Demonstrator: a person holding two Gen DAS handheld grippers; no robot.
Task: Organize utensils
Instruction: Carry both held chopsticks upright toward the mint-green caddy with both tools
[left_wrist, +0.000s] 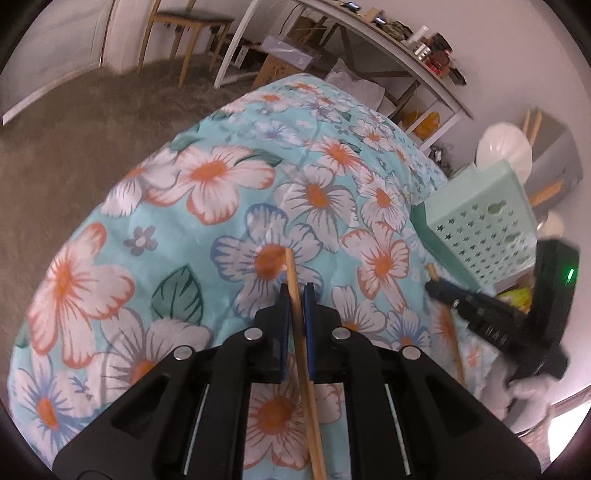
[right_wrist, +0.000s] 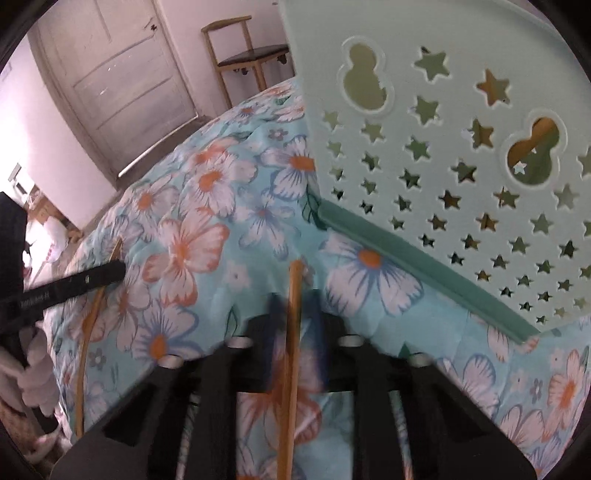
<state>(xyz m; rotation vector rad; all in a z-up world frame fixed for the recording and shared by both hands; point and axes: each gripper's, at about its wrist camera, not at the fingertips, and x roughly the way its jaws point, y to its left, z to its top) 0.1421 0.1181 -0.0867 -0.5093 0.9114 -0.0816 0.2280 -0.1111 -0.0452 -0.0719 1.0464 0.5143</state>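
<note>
A wooden chopstick runs between the blue pads of my left gripper, which is shut on it above the floral cloth. In the right wrist view, a second chopstick lies between the blurred fingers of my right gripper, which is shut on it. A mint-green basket with star-shaped holes stands just ahead and to the right of it. The left wrist view shows the right gripper with its chopstick beside the basket. The left gripper shows at the left of the right wrist view.
A white plate and more wooden sticks stand behind the basket near a grey box. The basket sits on a darker green base. Beyond the cloth are brown carpet, a wooden chair, a cluttered shelf and a door.
</note>
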